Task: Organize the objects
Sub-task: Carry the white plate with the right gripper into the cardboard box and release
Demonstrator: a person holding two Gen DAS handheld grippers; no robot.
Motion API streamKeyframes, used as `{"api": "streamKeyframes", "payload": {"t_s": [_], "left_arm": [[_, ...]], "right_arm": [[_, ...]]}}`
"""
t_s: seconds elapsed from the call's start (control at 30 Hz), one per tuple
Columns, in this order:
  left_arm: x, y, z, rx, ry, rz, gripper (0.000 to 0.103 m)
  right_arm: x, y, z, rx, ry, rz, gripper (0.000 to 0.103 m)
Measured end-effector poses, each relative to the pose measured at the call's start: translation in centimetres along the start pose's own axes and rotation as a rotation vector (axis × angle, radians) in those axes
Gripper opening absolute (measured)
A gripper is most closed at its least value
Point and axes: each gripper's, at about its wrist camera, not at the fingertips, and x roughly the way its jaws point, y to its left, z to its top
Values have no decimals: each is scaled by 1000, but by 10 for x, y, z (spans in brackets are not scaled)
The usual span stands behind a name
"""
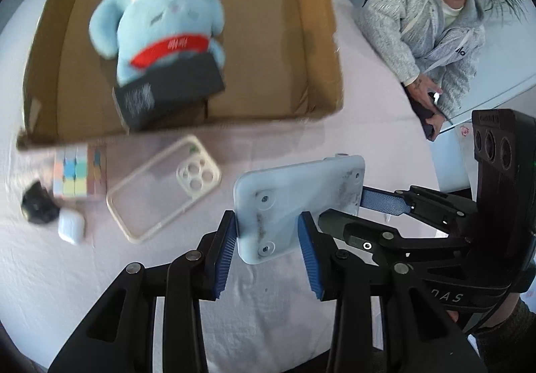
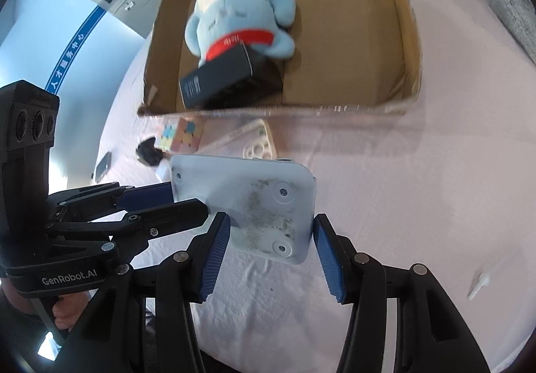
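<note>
A pale blue-white flat plastic case [image 1: 298, 205] [image 2: 248, 205], underside up with screw holes, is held above the white cloth. My left gripper [image 1: 268, 252] is shut on its near end. My right gripper [image 2: 271, 252] holds its other end; the left pad touches, the right pad stands just off the edge. The right gripper also shows in the left wrist view [image 1: 378, 205], the left one in the right wrist view [image 2: 160, 202]. Behind stands an open cardboard box [image 1: 321, 48] [image 2: 408, 38] holding a blue plush toy [image 1: 157, 11] [image 2: 241, 11] and a black carton [image 1: 167, 91] [image 2: 231, 81].
On the cloth before the box lie a clear phone case [image 1: 160, 188] [image 2: 254, 141], a pastel cube puzzle [image 1: 80, 172] [image 2: 182, 135], a white earbud case [image 1: 71, 227], a black lump [image 1: 37, 205] [image 2: 149, 151]. A small white piece [image 2: 479, 286] lies right. A seated person [image 1: 432, 21] is at the table's far right.
</note>
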Motion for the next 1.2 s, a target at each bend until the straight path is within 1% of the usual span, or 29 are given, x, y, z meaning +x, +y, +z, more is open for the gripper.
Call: {"api": "streamKeyframes", "payload": {"t_s": [0.23,0.4,0.57,0.8,0.9,1.03,1.1,1.13,1.2], "left_arm": [[-2,-8,47,30,-57,-22,35],[0,-12,80,55,-82,-23,34],[7,-12,107,69,-75,-25,34],[39,1,149,64,-45,-49,34],[54,6,161,58,-25,-50,34],[74,12,165,43,-1,-66,33],[79,14,166,35,2,-55,33],[78,14,166,32,-7,-39,33],[64,17,162,33,-54,-29,34]], "right_arm": [[-26,-11,42,14,-103,-27,50],[-35,-20,70,21,-146,-34,50],[-32,-30,92,35,-164,-37,50],[-10,-55,124,71,-170,-51,50],[4,-64,134,89,-160,-49,50],[18,-73,137,96,-139,-72,48],[25,-77,138,104,-131,-82,48],[29,-77,138,95,-120,-94,48],[28,-71,135,64,-131,-137,48]]}}
